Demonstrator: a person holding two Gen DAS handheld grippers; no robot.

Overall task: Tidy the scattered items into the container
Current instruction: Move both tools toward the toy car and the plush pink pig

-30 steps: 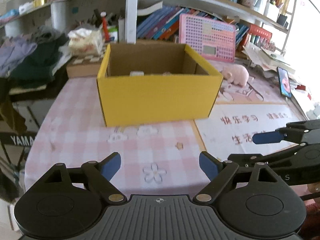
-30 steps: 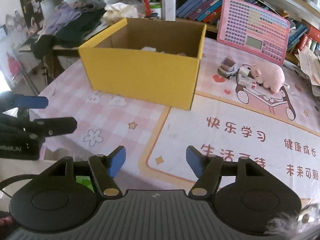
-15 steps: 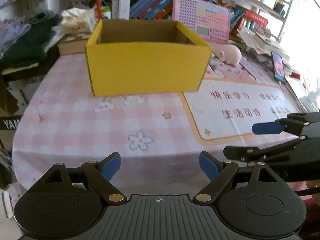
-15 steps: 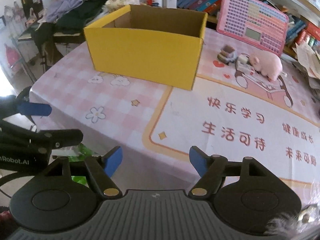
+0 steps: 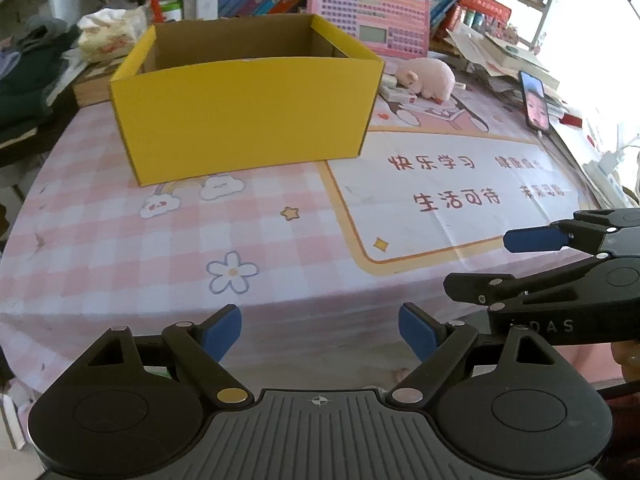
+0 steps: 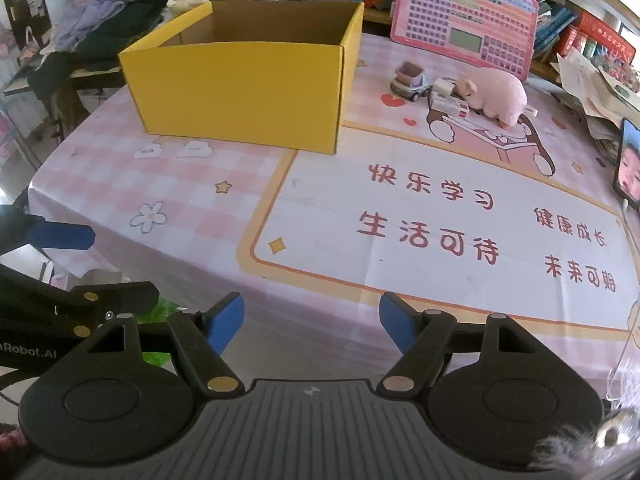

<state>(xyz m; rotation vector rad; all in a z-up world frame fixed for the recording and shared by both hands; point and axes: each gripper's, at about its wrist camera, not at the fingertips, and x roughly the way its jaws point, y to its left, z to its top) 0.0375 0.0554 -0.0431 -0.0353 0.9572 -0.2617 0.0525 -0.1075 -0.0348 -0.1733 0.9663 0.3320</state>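
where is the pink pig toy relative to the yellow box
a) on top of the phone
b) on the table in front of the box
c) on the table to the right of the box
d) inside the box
c: the pig lies on the table to the right of the box, beside a small toy truck.

One yellow box (image 6: 240, 92), one pink plush pig (image 6: 496, 94), one toy truck (image 6: 410, 80), one pink keyboard toy (image 6: 464, 34), one phone (image 5: 534, 100) (screen lit), two hand-held grippers.
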